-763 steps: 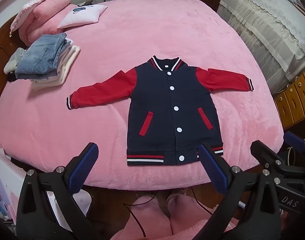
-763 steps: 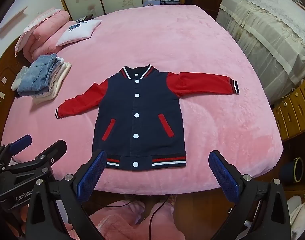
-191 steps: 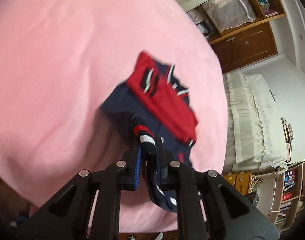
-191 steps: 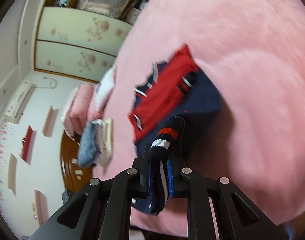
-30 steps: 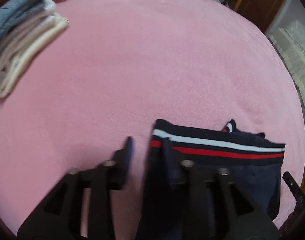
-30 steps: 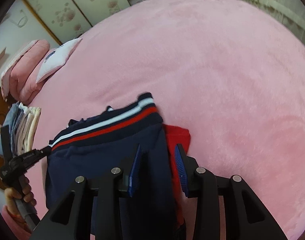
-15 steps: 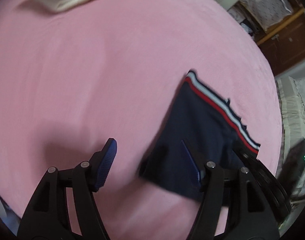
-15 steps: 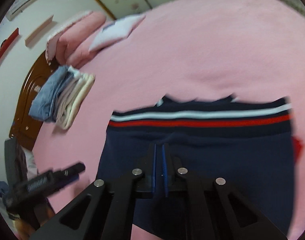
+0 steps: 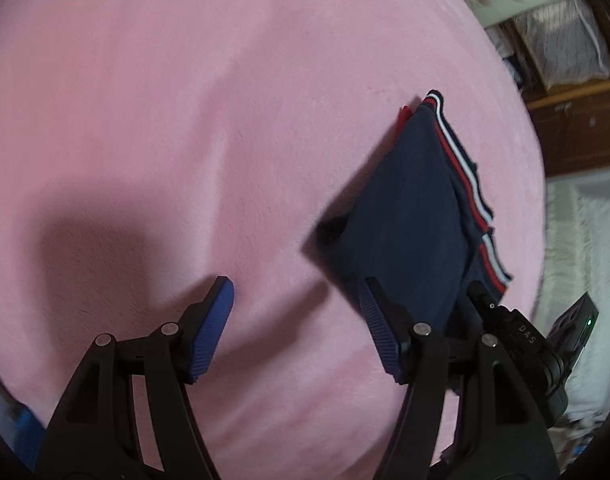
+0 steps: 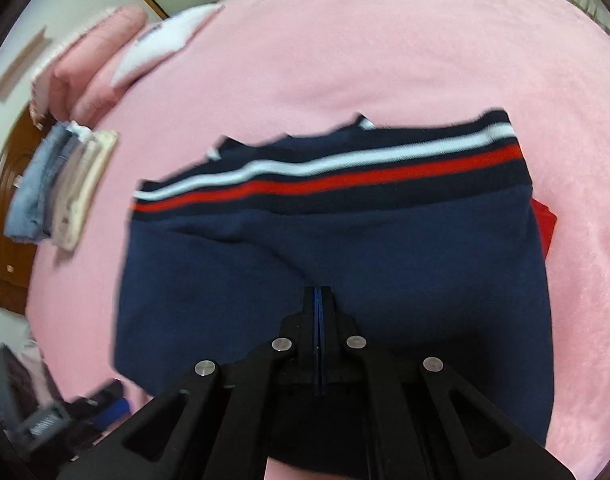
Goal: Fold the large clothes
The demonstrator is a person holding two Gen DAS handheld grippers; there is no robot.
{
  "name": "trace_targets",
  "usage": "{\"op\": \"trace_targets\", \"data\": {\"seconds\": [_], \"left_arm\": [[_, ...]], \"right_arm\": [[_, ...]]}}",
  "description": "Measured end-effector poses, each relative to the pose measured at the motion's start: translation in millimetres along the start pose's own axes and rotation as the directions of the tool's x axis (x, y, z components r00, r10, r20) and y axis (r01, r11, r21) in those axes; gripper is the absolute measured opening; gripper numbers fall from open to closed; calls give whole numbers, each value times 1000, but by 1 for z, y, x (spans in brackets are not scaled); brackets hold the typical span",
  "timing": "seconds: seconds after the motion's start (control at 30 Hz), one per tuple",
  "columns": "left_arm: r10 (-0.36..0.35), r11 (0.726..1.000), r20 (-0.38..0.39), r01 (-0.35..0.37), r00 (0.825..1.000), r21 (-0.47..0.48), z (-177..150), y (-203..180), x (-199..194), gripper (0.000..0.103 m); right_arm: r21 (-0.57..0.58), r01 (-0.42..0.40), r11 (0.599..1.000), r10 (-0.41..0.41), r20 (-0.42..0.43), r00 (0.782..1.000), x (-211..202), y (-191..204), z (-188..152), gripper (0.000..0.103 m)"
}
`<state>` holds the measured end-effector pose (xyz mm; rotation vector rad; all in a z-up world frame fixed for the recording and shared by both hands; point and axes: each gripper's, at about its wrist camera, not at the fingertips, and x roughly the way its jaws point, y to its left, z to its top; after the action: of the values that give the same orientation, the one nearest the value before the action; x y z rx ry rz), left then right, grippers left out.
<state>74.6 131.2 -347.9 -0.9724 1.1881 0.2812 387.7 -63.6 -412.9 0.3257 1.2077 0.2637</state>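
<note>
In the left wrist view the jacket (image 9: 417, 216) lies on the pink bed (image 9: 185, 120) as a compact navy bundle, striped hem (image 9: 469, 184) along its far edge and a sliver of red sleeve peeking out, so the folding looks nearly finished. The left gripper (image 9: 297, 320) hangs spread above bare bedding beside the bundle, holding nothing. The right wrist view shows what that one cannot: the right gripper (image 10: 317, 300) has its fingers pressed together over the jacket's near fold; whether cloth is pinched between them I cannot tell. It also shows a stack of folded clothes (image 10: 61, 188) and pillows (image 10: 105, 52), probably where the bundle goes next.
</note>
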Motion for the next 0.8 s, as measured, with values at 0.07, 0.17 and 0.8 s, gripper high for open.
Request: {"op": "trace_targets", "data": {"seconds": [0.07, 0.17, 0.8], "left_arm": [[-44, 999, -14, 44, 999, -10, 1, 3, 4, 64], [-74, 997, -23, 75, 997, 23, 4, -4, 12, 64], [-242, 957, -192, 266, 951, 113, 46, -51, 74, 65]], "right_arm": [[15, -33, 999, 33, 4, 999, 1, 9, -1, 0], [12, 38, 999, -37, -69, 997, 22, 19, -1, 0], [-3, 184, 983, -183, -91, 979, 61, 45, -5, 0]]}}
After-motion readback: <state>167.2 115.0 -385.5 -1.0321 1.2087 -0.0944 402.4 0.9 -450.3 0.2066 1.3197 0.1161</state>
